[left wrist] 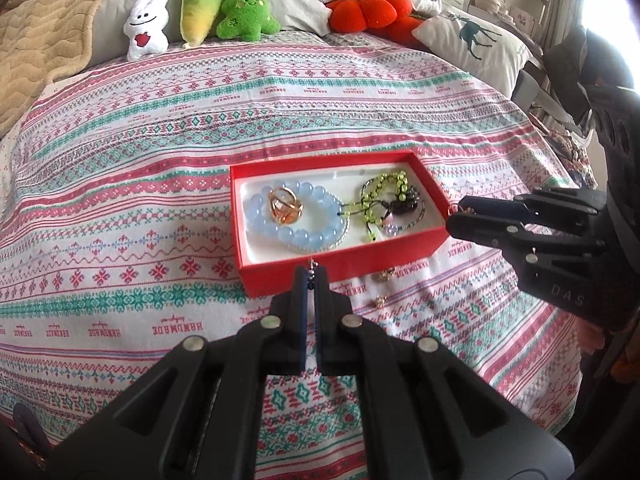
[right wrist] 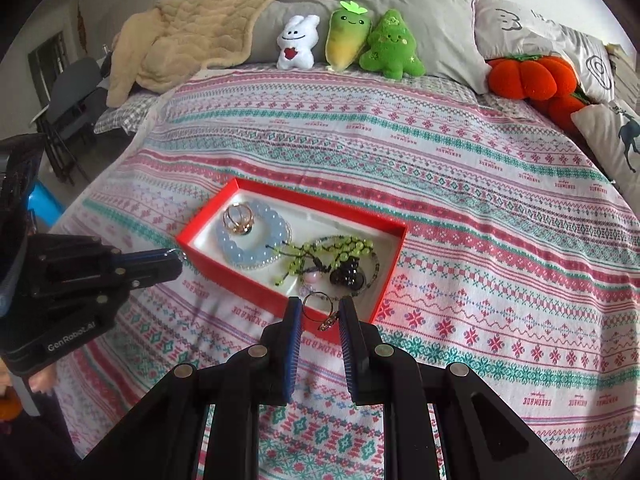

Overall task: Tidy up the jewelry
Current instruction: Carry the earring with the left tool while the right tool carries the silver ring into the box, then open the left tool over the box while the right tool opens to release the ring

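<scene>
A red jewelry box (left wrist: 280,276) (right wrist: 390,276) with a white lining sits on the patterned bedspread. In it lie a blue bead bracelet (left wrist: 294,220) (right wrist: 240,252), a gold ring (left wrist: 284,206) (right wrist: 239,219), a green bead string (left wrist: 380,196) (right wrist: 320,252) and a dark bead piece (right wrist: 348,274). My left gripper (left wrist: 311,276) (right wrist: 178,258) is shut on a small beaded earring (left wrist: 311,266) at the box's near wall. My right gripper (right wrist: 318,316) (left wrist: 454,216) holds a thin ring with a dangling charm (right wrist: 316,304) between its pads, over the box's corner.
Two small gold pieces (left wrist: 385,274) (left wrist: 379,301) lie on the bedspread (left wrist: 160,200) in front of the box. Plush toys (right wrist: 348,40), an orange pumpkin cushion (right wrist: 524,76), pillows and a beige blanket (right wrist: 192,28) line the far side of the bed.
</scene>
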`<state>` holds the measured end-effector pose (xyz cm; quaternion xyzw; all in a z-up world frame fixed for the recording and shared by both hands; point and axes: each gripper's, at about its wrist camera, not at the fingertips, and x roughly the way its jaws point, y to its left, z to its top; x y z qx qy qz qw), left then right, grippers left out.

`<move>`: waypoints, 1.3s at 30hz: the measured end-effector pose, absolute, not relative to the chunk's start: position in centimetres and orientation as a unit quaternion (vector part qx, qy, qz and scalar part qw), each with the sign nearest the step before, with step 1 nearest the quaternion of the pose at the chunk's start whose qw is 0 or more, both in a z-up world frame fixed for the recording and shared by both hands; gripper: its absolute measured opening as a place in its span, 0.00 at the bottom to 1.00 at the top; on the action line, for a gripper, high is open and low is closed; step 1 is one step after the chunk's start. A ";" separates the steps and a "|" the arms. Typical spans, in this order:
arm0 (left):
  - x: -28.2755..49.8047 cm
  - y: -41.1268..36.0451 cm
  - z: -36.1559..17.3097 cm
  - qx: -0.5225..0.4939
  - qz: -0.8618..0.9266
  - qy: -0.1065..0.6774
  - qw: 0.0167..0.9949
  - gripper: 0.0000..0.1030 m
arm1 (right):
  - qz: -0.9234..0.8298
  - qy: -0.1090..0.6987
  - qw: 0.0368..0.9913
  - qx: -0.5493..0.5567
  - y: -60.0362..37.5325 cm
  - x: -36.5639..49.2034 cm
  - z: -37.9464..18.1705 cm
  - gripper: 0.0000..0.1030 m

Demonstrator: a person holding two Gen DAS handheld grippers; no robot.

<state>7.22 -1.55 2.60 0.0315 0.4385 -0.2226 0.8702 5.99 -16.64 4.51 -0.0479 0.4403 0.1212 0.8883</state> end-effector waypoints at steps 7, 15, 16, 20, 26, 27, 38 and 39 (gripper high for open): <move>8.8 -1.9 3.0 0.009 -0.198 0.453 0.869 0.03 | 0.119 0.433 0.893 -0.035 -16.3 7.2 5.4 0.18; 11.0 -2.3 2.4 -0.017 -0.177 0.464 0.868 0.03 | 0.102 0.437 0.893 -0.020 -16.3 8.8 5.2 0.18; 11.2 -2.4 2.3 -0.018 -0.178 0.464 0.868 0.03 | 0.100 0.439 0.893 -0.017 -16.4 9.1 5.1 0.18; 11.8 -2.9 2.0 -0.018 -0.179 0.461 0.869 0.03 | 0.091 0.445 0.891 -0.011 -16.7 9.7 4.6 0.18; 12.7 -3.2 1.5 -0.017 -0.177 0.453 0.874 0.03 | 0.080 0.455 0.887 -0.007 -17.3 10.6 3.8 0.18; 12.8 -3.2 1.5 -0.016 -0.177 0.452 0.874 0.03 | 0.079 0.457 0.886 -0.006 -17.4 10.7 3.7 0.18; 11.8 -2.9 2.7 -0.012 -0.181 0.440 0.880 0.15 | 0.074 0.464 0.883 -0.003 -17.5 11.4 3.1 0.18; 11.6 -2.8 2.9 -0.011 -0.181 0.438 0.880 0.19 | 0.075 0.464 0.883 -0.003 -17.6 11.5 3.1 0.18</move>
